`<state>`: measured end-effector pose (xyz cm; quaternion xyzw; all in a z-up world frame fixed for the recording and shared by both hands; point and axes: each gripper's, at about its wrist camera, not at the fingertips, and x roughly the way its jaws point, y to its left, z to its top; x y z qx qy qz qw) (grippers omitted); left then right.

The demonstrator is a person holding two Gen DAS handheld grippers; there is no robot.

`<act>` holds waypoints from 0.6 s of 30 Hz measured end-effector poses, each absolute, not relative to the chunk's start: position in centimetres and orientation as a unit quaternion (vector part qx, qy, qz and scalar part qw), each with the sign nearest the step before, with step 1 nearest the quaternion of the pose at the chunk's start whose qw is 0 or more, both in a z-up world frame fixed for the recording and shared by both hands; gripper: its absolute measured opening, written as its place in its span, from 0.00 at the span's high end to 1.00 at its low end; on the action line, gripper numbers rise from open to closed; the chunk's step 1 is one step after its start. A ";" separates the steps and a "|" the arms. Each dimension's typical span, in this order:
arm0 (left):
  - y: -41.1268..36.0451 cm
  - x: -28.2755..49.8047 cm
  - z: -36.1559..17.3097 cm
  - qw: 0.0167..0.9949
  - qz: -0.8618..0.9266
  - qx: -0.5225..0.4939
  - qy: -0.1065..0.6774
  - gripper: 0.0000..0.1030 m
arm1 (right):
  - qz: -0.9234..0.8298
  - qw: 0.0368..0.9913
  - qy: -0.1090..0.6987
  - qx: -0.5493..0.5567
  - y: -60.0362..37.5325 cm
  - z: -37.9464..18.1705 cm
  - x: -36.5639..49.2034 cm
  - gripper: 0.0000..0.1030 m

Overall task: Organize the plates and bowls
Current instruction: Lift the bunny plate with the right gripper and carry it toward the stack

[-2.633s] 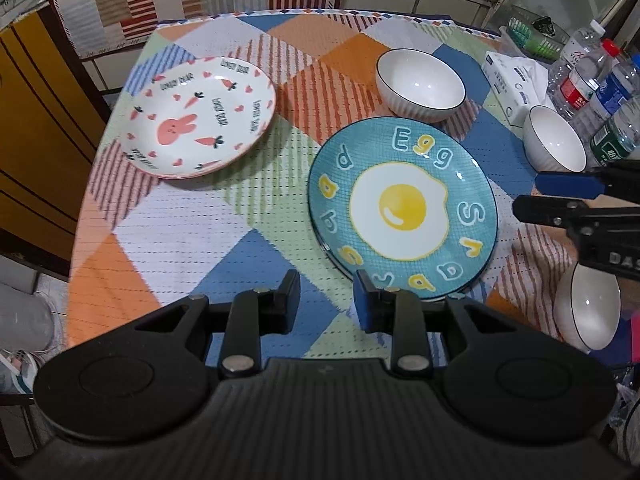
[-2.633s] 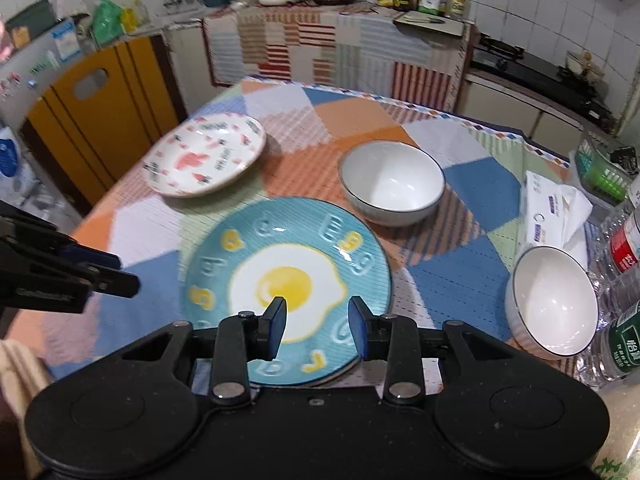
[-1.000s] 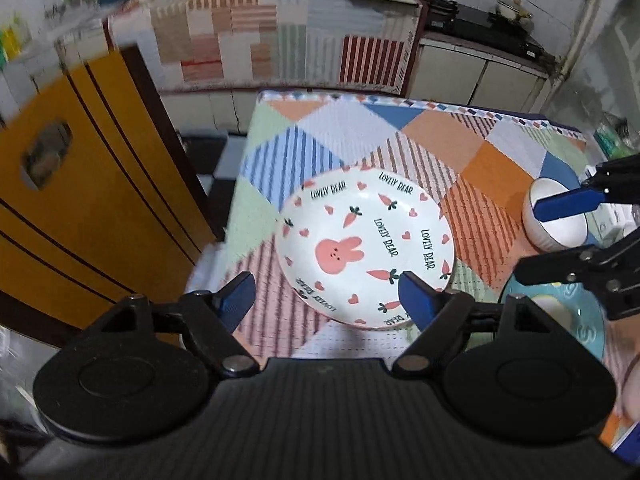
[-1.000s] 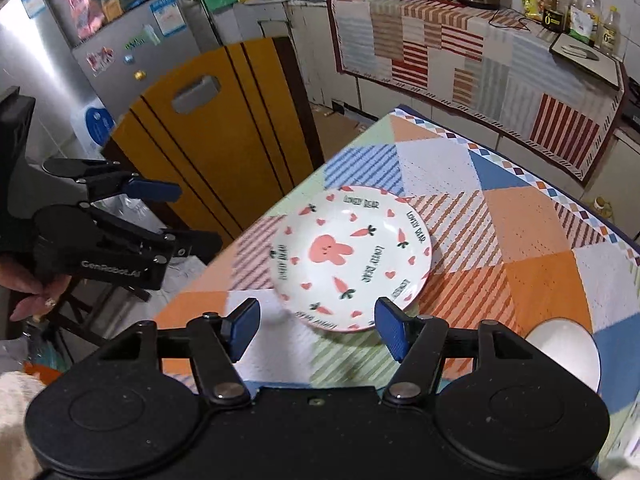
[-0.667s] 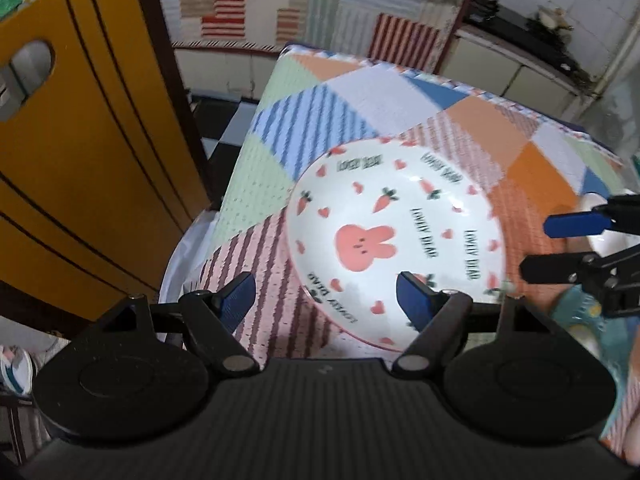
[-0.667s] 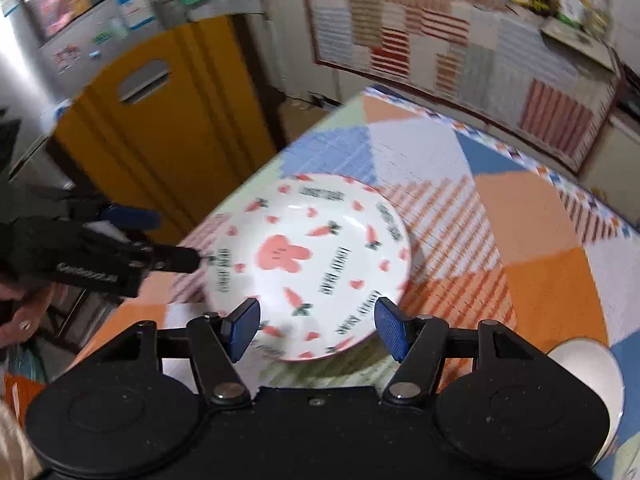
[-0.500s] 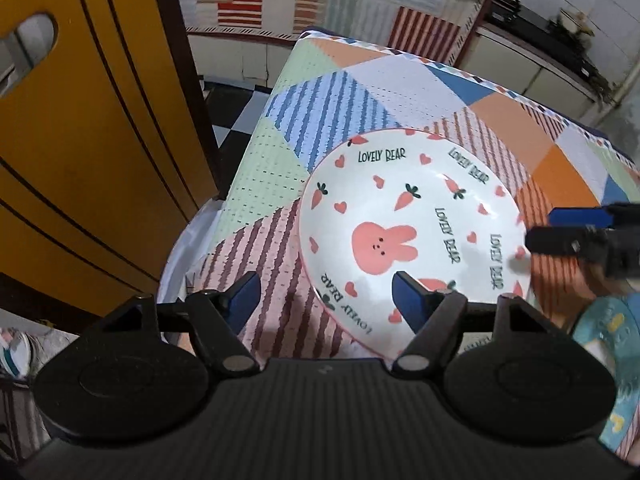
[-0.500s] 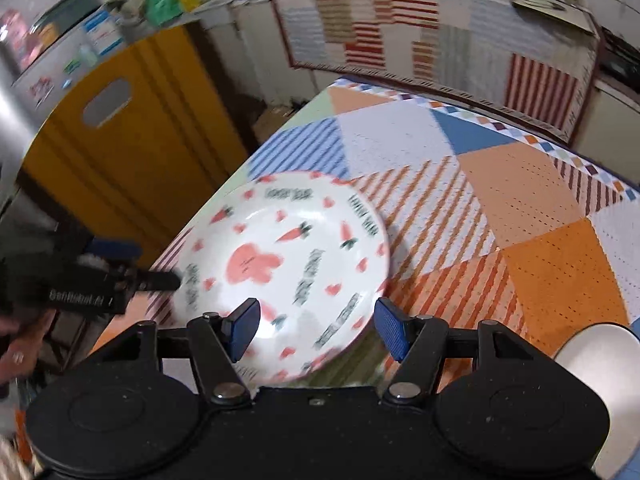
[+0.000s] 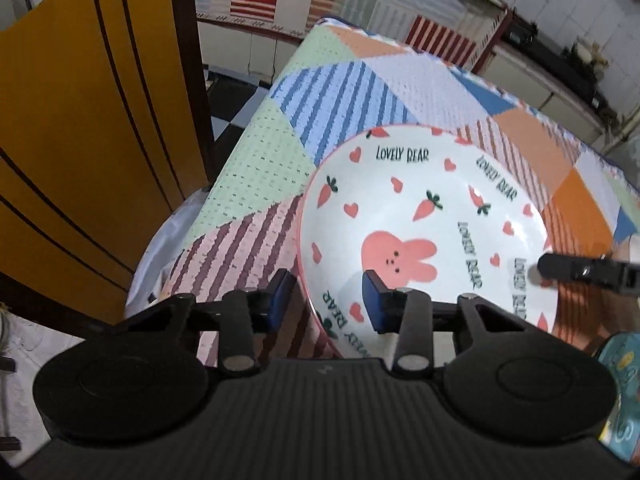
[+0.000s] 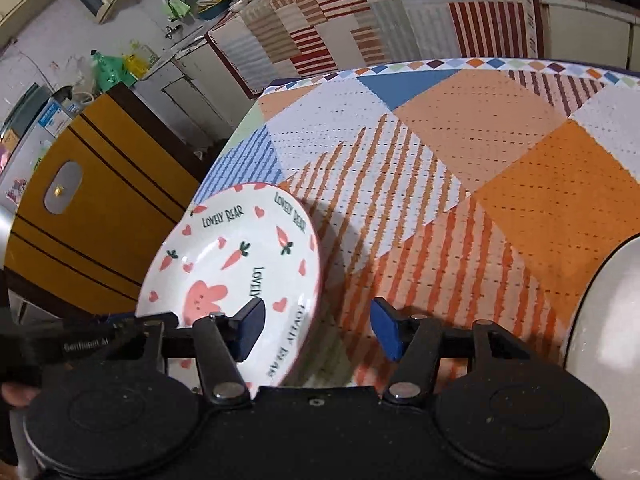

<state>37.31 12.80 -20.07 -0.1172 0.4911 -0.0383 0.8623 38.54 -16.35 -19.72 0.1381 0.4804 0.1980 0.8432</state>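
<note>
The left tool has its two blue pads set either side of the near rim of the rabbit plate, one under, one inside; whether they pinch it cannot be told. The right wrist view shows that plate tilted, its 3 o'clock edge raised off the patchwork surface, with the right tool spread wide, one pad over the plate, the other over bare cloth. A white bowl sits at 3 o'clock there. The plate lies near the surface's left edge, beside a yellow chair.
</note>
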 end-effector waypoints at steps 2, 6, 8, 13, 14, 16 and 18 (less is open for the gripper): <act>13.1 37.4 -20.1 0.864 -0.045 -0.127 0.486 0.68 | 0.205 0.845 0.474 0.140 -16.4 -19.9 38.7 0.48; 13.2 37.4 -20.2 0.863 -0.056 -0.126 0.486 0.78 | 0.201 0.847 0.469 0.148 -16.2 -20.4 38.7 0.69; 13.4 37.2 -20.2 0.863 -0.057 -0.133 0.483 0.79 | 0.209 0.846 0.470 0.139 -15.6 -20.9 38.6 0.86; 13.8 36.6 -20.6 0.868 -0.041 -0.166 0.466 0.79 | 0.204 0.850 0.462 0.152 -15.3 -21.4 38.0 0.87; 13.7 36.6 -20.6 0.868 -0.038 -0.168 0.466 0.81 | 0.201 0.851 0.459 0.159 -15.3 -21.6 37.8 0.87; 13.7 36.6 -20.4 0.867 -0.036 -0.163 0.470 0.83 | 0.195 0.856 0.453 0.156 -15.1 -21.6 37.4 0.87; 14.0 36.4 -20.0 0.864 -0.041 -0.172 0.471 0.84 | 0.192 0.856 0.455 0.151 -15.0 -21.3 37.1 0.86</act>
